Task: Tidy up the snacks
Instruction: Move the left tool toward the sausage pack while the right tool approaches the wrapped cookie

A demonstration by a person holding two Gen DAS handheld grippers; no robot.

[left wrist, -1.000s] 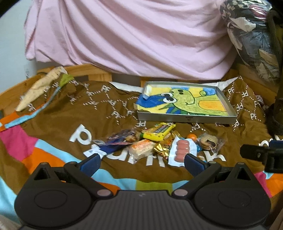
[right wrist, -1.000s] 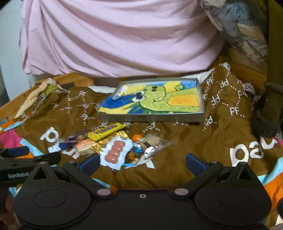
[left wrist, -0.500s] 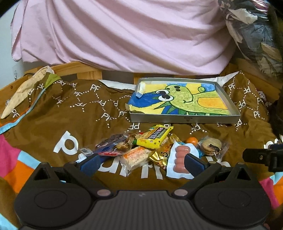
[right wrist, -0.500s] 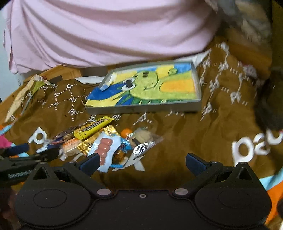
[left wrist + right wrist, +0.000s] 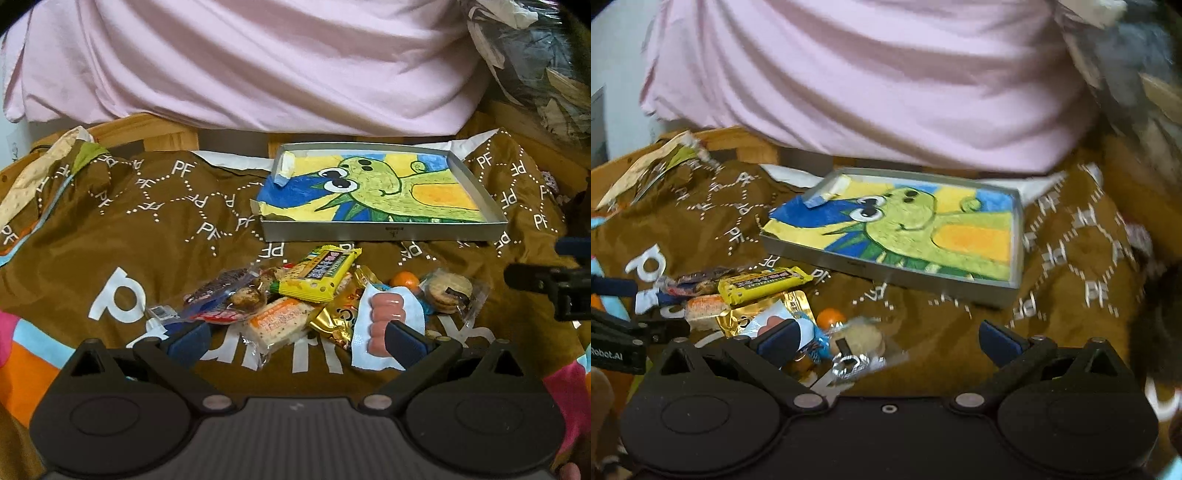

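Observation:
A heap of wrapped snacks lies on a brown printed blanket [image 5: 110, 236]: a yellow bar [image 5: 319, 275], an orange cracker pack [image 5: 279, 325], a gold pouch [image 5: 338, 317], a white pack of pink sausages [image 5: 386, 317], a biscuit bag [image 5: 448, 290] and a small orange ball [image 5: 405, 277]. Behind the heap sits a shallow grey tray [image 5: 384, 232] with a green cartoon picture inside. My left gripper [image 5: 295, 338] is open, its fingers straddling the near side of the heap. My right gripper [image 5: 888, 338] is open over the biscuit bag [image 5: 860, 338], right of the yellow bar [image 5: 764, 284]. The tray [image 5: 897, 273] lies beyond.
A pink sheet [image 5: 258, 62] hangs behind the blanket over a wooden frame [image 5: 162, 134]. A bag of crumpled wrappers [image 5: 535, 55] sits at the back right. The right gripper's tip [image 5: 546, 284] enters the left wrist view from the right.
Both grippers have moved forward and down toward the snack heap, which now looks larger. The right view has tilted and swung left. Both stayed open.

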